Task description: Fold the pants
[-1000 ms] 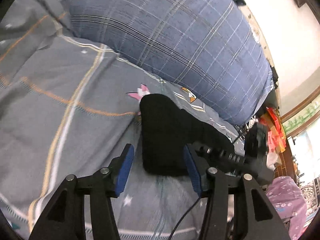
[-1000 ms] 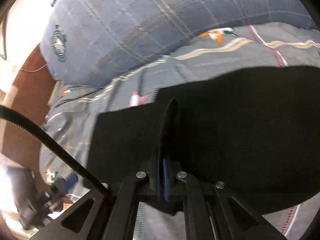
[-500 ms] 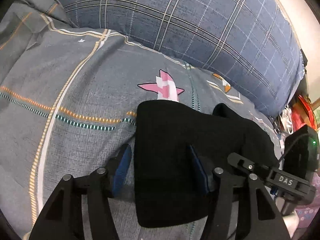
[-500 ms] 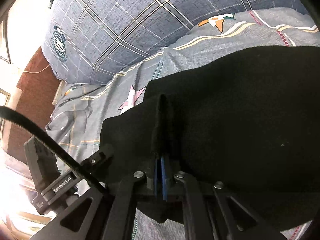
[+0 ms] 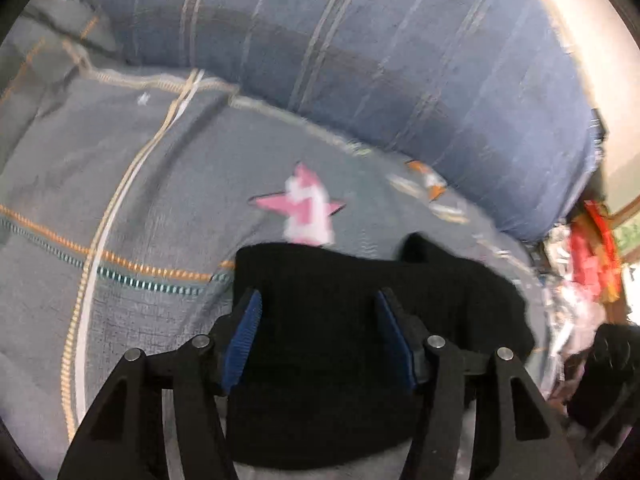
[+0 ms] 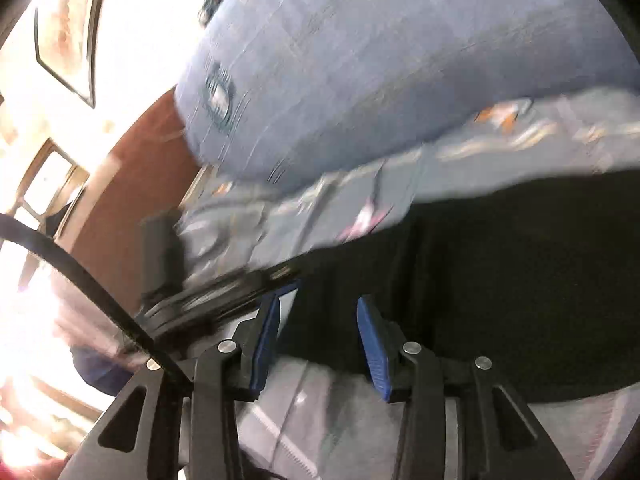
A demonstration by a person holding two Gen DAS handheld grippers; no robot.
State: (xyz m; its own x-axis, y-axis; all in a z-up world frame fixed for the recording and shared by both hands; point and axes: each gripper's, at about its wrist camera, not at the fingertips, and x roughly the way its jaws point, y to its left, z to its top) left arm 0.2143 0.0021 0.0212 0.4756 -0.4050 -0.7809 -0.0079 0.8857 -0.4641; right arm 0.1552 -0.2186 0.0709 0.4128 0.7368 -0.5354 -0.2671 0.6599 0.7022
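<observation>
Black pants (image 5: 360, 320) lie folded in a compact heap on the grey patterned bedsheet (image 5: 120, 200). My left gripper (image 5: 319, 330) hangs just over the heap's near left part. It is open, with cloth below and between its blue pads (image 5: 244, 336) and no pinch showing. In the right wrist view the pants (image 6: 500, 280) spread across the right half. My right gripper (image 6: 319, 340) sits at their near left edge with its jaws opening. The blue pads (image 6: 372, 344) stand apart and nothing is pressed between them. The picture is blurred.
A big blue plaid pillow (image 5: 360, 60) runs along the far side of the bed (image 6: 400, 60). A pink star print (image 5: 308, 208) sits just beyond the pants. Red clutter (image 5: 596, 248) lies off the bed's right end. A brown wooden board (image 6: 132, 184) and a black cable (image 6: 80, 268) stand at left.
My right gripper was shut on a raised fold of the pants; now its jaws are apart, the fold has dropped and the gripper has drawn back. The left gripper came down over the pants, then held.
</observation>
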